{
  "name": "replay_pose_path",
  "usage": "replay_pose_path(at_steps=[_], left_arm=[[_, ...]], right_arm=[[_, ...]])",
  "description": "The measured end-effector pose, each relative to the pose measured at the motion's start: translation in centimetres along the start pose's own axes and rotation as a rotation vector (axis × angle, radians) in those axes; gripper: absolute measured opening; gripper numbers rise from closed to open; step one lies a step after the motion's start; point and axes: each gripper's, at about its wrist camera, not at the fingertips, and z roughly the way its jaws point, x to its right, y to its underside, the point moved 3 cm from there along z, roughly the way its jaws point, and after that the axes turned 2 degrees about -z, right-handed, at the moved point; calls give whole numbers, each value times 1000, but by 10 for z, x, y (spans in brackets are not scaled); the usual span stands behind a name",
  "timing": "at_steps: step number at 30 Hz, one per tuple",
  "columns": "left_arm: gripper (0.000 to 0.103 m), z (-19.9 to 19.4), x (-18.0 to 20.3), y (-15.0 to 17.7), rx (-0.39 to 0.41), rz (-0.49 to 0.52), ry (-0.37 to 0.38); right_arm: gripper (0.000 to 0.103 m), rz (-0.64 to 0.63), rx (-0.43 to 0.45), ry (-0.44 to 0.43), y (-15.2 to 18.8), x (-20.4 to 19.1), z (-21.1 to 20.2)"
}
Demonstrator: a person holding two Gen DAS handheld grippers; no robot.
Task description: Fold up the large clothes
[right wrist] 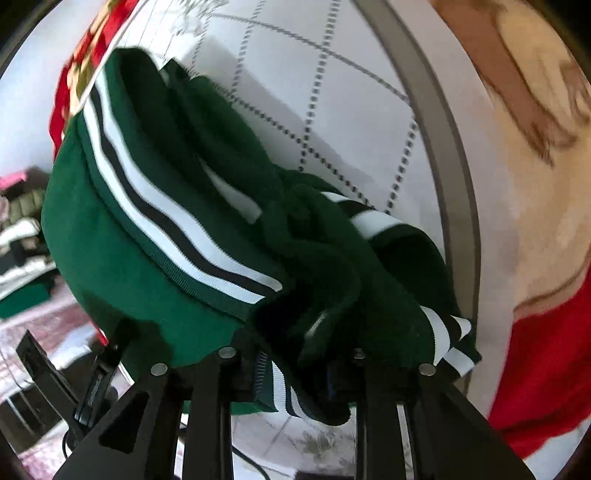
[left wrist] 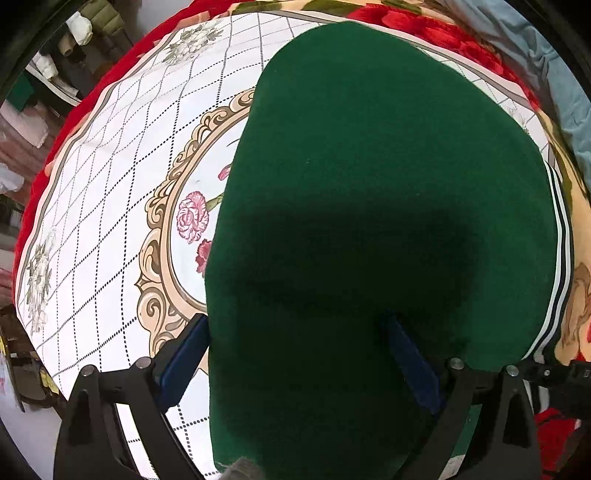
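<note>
A dark green garment (left wrist: 369,203) with a white and black striped band (left wrist: 557,251) lies flat on a white floral cloth (left wrist: 122,177). My left gripper (left wrist: 295,332) is open just above it, one blue finger (left wrist: 184,354) off its left edge, the other finger (left wrist: 410,354) over the fabric. In the right wrist view the same garment (right wrist: 122,258) is bunched, with striped ribbing (right wrist: 177,221). My right gripper (right wrist: 295,373) is shut on a bundle of its green and striped fabric; the fingertips are hidden by cloth.
A red flowered blanket (left wrist: 424,29) lies under the white cloth and shows around it (right wrist: 546,350). A blue-grey fabric (left wrist: 554,74) lies at the far right. Piled clothes (right wrist: 22,229) and room clutter (left wrist: 44,74) sit beyond the left edge.
</note>
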Motion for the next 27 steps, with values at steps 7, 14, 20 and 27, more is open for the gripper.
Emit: replay_pose_path(at_steps=[7,14,20,27], left_arm=[[98,-43,3,-37,85,25,12],[98,-15,20,-83,91,51,-26],[99,-3,20,-82,93,52,-8],[102,1,18,-82,66,29,14]], right_arm=[[30,-103,29,-26,8,-17,-54],[44,-133,139,-45,-37,-51,-81],[45,-195,212,-37,-88,-83,-99],[45,-274,122,-83,-139,-122,-31]])
